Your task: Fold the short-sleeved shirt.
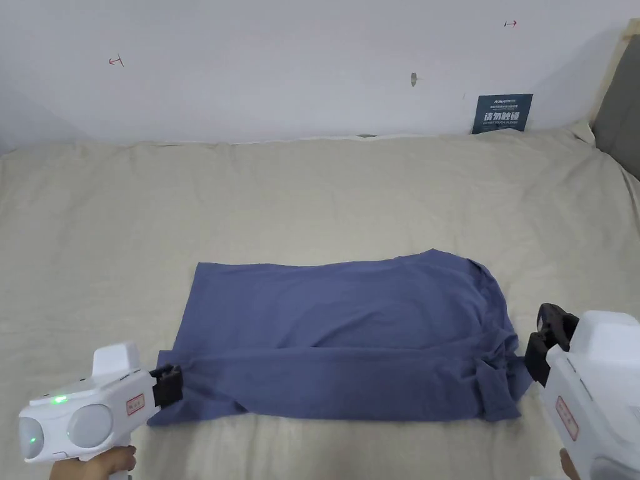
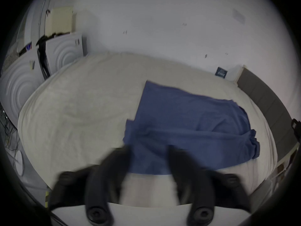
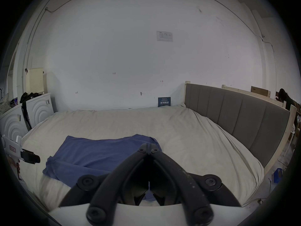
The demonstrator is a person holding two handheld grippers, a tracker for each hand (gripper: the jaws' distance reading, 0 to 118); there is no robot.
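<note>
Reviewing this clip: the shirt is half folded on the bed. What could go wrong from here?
1. The right gripper is closed and empty beside the bunched sleeve end of the shirt; a regrasp may catch one layer only.
2. The left gripper is open over the hem corner and blurred, so it may close off target.
3. The soft bed may let the fold skew.

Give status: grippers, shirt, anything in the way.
Left gripper jaws open, at shirt's near left corner. Right gripper jaws shut, empty, at shirt's right end. Blue shirt partly folded, flat on bed. Nothing in the way.
</note>
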